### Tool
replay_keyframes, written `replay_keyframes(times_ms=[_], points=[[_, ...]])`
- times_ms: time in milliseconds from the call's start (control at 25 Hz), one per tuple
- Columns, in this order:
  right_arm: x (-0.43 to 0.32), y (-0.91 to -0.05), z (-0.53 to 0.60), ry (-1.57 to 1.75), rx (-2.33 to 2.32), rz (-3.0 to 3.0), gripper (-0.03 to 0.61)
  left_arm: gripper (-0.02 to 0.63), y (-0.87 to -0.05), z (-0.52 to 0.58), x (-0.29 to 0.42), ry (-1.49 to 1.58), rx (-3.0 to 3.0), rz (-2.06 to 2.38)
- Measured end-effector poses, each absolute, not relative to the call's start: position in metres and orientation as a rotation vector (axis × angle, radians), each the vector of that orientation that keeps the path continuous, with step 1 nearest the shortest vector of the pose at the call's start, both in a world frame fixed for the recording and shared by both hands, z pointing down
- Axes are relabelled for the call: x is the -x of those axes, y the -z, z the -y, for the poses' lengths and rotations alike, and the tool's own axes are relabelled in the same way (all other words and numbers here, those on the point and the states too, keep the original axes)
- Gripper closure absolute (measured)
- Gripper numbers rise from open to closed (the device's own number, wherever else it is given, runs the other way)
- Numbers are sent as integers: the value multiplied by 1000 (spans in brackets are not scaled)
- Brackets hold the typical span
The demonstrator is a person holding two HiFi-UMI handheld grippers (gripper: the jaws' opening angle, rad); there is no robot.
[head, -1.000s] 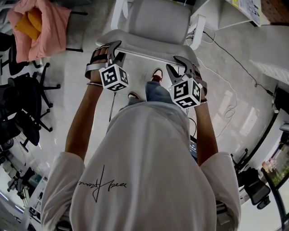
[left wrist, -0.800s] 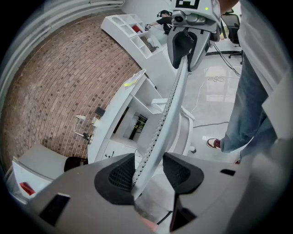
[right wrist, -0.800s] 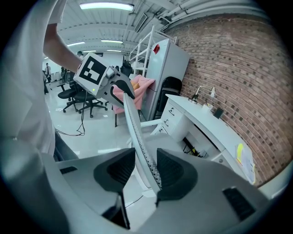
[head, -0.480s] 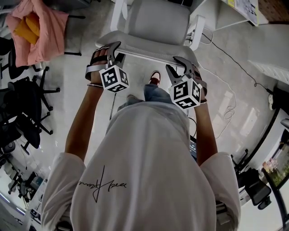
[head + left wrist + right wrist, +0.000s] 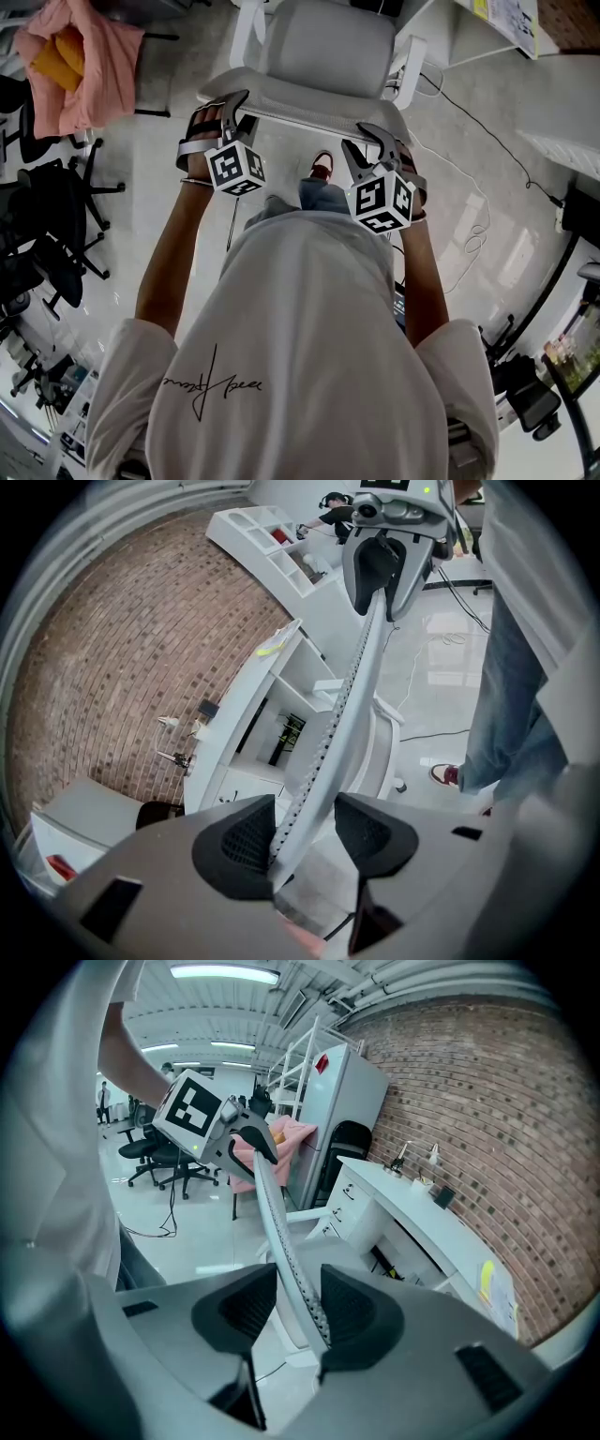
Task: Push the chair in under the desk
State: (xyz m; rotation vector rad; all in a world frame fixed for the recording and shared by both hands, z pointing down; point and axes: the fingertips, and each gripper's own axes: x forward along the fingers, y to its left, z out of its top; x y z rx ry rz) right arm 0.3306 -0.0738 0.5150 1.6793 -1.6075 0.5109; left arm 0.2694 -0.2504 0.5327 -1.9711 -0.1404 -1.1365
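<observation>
One chair (image 5: 323, 47), two grippers: the left gripper (image 5: 232, 111) and right gripper (image 5: 367, 143) each pinch the backrest's top edge. The chair stands near the white desk (image 5: 469, 28), with bare floor (image 5: 534, 103) on either side.

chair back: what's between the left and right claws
Only the bare top rim of the chair back, from left claw to right claw; the head view shows it.
</observation>
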Motion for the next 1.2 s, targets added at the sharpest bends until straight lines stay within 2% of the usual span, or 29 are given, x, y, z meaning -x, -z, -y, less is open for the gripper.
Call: replay_keyframes(times_ms=[1000,1160,1200], points=[[-332,-516,69,-561,-1750,1455,403,400,-522,239,-266,1056,2182,167],[-329,-505,62,-598,-1824,1445,417,402,-512,232,-264,1028,2243,184],[-327,-502,60,-610,-1842,1444,429,420,-507,227,-262,1005,2269,196]])
